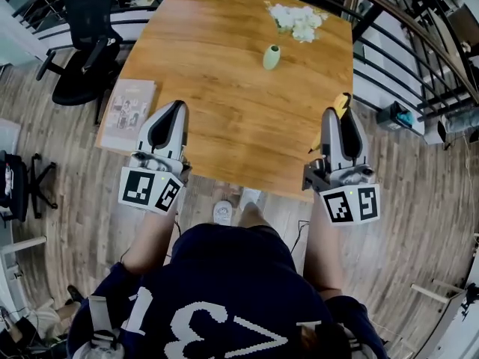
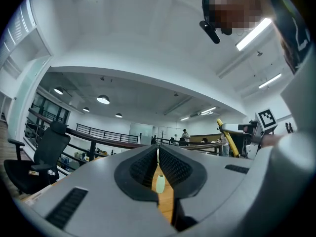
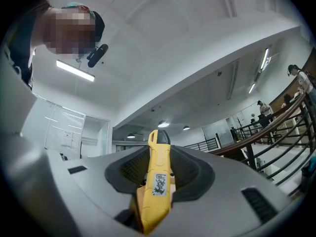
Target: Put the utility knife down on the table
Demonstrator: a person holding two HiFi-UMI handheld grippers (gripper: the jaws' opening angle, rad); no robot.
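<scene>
A yellow utility knife (image 3: 157,181) with a small printed label stands clamped between the jaws of my right gripper (image 3: 159,168); its black-tipped end points up and forward. In the head view the right gripper (image 1: 340,118) hangs over the near right part of the wooden table (image 1: 224,96), and the yellow knife (image 1: 341,105) sticks out past its tip. My left gripper (image 1: 178,111) is held over the near left part of the table, jaws nearly closed with nothing between them. In the left gripper view the left gripper (image 2: 158,168) shows only a thin slit, with a small pale green vase (image 2: 160,182) beyond.
A pale green vase (image 1: 272,57) stands mid-table, and white flowers (image 1: 298,21) lie at the far right. A booklet (image 1: 127,111) rests on the table's left edge. A black office chair (image 1: 84,43) stands to the left, and a railing (image 1: 419,58) runs along the right.
</scene>
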